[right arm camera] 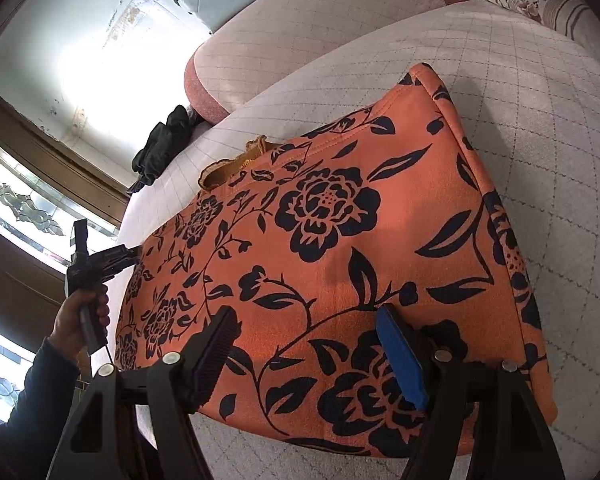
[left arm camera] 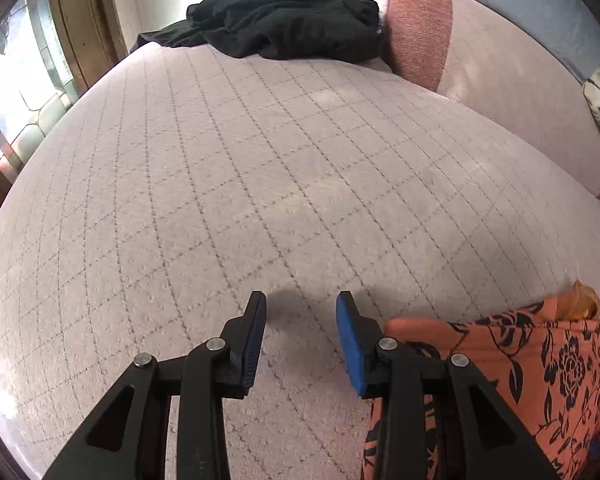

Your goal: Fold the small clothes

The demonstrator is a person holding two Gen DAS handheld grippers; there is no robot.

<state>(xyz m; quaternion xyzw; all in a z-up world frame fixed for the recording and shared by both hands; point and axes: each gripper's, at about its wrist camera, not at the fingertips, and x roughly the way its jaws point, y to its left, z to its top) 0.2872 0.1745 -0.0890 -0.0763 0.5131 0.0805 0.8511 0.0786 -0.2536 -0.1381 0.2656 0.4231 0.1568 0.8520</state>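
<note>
orange floral garment (right arm camera: pixel 340 248) folded under right gripper (right arm camera: pixel 308 344), left gripper (left arm camera: pixel 301 322) beside it, both jaws released

A bed (left arm camera: pixel 228 184) covered in a pale pink quilted spread carries everything. An orange garment (right arm camera: pixel 340 240) with black flowers lies flat on it, a dark heap of cloth (left arm camera: pixel 284 20) at its 10 o'clock. A pink bolster (left arm camera: pixel 420 28) lies just beside the heap.

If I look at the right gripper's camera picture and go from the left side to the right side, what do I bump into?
Person's hand holding the left gripper → orange flowered cloth → bare quilted bed cover.
</note>
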